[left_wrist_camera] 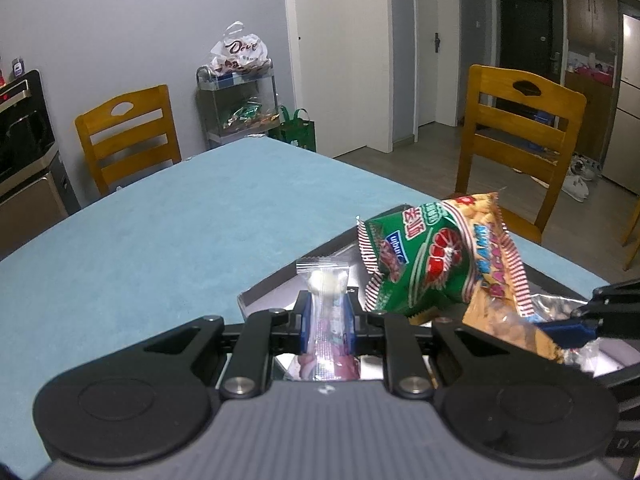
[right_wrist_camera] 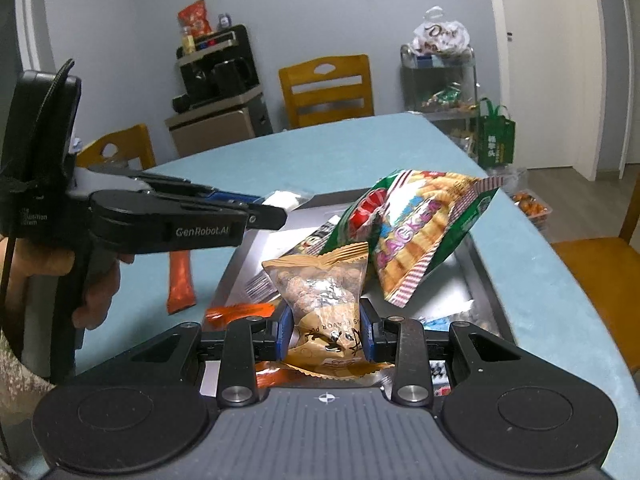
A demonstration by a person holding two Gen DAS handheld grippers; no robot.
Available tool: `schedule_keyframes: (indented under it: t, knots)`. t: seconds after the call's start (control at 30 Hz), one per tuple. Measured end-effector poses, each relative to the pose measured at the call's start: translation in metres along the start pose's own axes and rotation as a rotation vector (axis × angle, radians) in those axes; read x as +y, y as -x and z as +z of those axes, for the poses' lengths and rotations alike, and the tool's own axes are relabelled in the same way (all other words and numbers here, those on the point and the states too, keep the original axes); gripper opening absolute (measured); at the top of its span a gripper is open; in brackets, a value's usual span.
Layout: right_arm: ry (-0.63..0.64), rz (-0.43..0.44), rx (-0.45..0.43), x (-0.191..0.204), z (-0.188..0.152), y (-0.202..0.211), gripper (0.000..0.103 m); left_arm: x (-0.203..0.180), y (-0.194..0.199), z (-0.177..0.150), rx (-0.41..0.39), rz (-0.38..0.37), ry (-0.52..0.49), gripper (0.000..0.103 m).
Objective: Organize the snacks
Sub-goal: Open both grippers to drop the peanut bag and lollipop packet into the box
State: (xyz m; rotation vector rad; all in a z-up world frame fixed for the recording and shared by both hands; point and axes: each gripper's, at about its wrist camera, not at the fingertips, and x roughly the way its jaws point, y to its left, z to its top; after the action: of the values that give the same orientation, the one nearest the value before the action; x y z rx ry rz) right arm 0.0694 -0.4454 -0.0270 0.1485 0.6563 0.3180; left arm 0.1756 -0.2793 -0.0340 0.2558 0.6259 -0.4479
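Note:
My left gripper is shut on a small clear candy packet with a white sweet at its top, held above the near corner of a silver tray. In the right wrist view that gripper reaches in from the left over the tray's far edge, a person's hand on its handle. My right gripper is shut on a tan peanut packet over the tray. A green and red prawn-cracker bag stands tilted in the tray behind it. It also shows as the green bag in the left wrist view.
An orange sachet lies on the blue tablecloth left of the tray, and another orange packet sits at the tray's near left. A clear box of orange snacks is at the table's right edge. Wooden chairs and a snack cart stand beyond.

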Motion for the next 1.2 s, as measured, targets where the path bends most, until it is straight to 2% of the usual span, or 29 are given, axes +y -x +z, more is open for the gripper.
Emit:
schedule_keyframes:
  t: [0.33, 0.6, 1.2]
  knots:
    - [-0.039, -0.019, -0.027, 0.002, 0.006, -0.004, 0.035, 0.000, -0.022, 0.000, 0.032, 0.005, 0.021, 0.014]
    - [-0.029, -0.054, -0.016, 0.011, 0.008, -0.021, 0.035, 0.007, -0.042, 0.000, 0.061, 0.013, 0.060, 0.014]
    - [-0.056, -0.057, -0.017, 0.012, 0.002, -0.022, 0.035, 0.002, -0.055, -0.001, 0.074, 0.033, 0.059, 0.014]
